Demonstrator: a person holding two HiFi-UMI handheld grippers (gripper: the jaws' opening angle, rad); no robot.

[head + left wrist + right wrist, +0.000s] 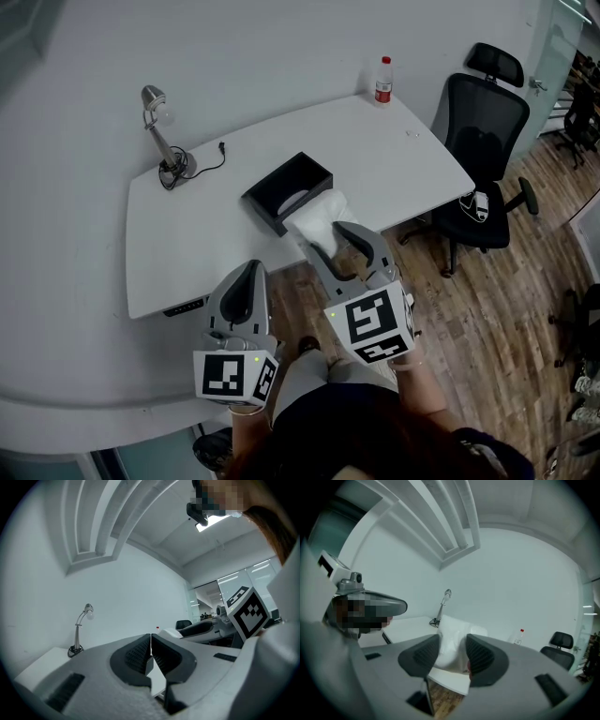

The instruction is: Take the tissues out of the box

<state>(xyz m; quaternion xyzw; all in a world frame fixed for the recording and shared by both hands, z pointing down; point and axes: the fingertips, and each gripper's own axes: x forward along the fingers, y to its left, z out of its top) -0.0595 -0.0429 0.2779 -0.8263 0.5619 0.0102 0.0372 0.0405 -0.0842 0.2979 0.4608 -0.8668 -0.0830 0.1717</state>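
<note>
White tissues (317, 217) pinched in right hand-held gripper (323, 236), beside black box (263, 210)

Nothing readable here tbh. The bottle (382, 81) near the table's (187, 234) far right corner has a red label, but the print's way too small to make out.

Black tissue box (281, 183) sits open-topped and skewed on the white desk (187, 244), close to the front edge, with a bit of white showing inside. The white tissues (319, 214) are a puffy wad just beside the box, pinched in the right gripper (321, 234).
</note>
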